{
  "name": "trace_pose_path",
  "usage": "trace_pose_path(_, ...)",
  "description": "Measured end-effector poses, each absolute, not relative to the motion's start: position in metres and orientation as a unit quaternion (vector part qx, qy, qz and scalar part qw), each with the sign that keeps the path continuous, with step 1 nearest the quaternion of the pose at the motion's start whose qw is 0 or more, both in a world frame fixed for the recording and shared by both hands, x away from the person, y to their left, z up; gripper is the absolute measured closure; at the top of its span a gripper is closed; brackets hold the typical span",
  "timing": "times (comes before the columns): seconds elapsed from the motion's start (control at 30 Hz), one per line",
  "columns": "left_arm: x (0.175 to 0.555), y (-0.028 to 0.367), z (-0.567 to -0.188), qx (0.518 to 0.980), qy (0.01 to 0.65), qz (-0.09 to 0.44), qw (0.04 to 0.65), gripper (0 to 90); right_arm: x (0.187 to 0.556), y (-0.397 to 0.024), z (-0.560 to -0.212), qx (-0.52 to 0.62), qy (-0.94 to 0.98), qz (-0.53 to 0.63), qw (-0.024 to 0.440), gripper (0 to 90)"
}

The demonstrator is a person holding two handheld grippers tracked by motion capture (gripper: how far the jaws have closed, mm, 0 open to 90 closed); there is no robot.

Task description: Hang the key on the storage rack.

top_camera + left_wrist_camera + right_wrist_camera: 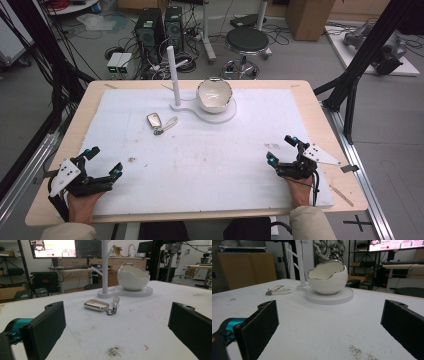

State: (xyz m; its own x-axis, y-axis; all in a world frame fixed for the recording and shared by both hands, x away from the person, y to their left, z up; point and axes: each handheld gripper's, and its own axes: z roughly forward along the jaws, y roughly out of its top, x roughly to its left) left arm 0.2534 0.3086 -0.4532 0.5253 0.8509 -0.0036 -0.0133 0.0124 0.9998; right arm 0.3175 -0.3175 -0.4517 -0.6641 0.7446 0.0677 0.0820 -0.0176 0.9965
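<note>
Left gripper point(102, 161) and right gripper point(283, 148) rest with jaws spread, empty; key fob point(96, 305) and eggshell-shaped bowl point(327, 277) lie well ahead of the jaws.

bowl point(214, 95) on stand base point(227, 114), key fob point(154, 120) left

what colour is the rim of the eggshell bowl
Silver, on a white bowl; clearest in the right gripper view.

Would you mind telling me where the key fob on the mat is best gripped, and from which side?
Probably across the key fob's flat body, coming from above with the left gripper, the nearer one. It lies flat, its short sides within the open fingers' span; the strap is limp.
</note>
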Motion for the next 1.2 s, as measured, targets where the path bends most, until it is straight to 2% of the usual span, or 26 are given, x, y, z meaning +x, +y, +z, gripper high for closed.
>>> trace_pose_path(0.63,0.258,0.311,-0.447,0.623,0.349,0.333,0.616,1.7,0.317,-0.317,-0.452,0.318,0.652,0.639,0.258,0.5)
trace_pose_path(0.87,0.272,0.305,-0.401,0.660,0.317,0.331,0.595,1.7,0.317,-0.317,-0.452,0.316,0.653,0.637,0.261,0.5)
trace_pose_path(1.2,0.313,0.290,-0.327,0.717,0.298,0.305,0.552,1.7,0.317,-0.317,-0.452,0.317,0.650,0.639,0.261,0.5)
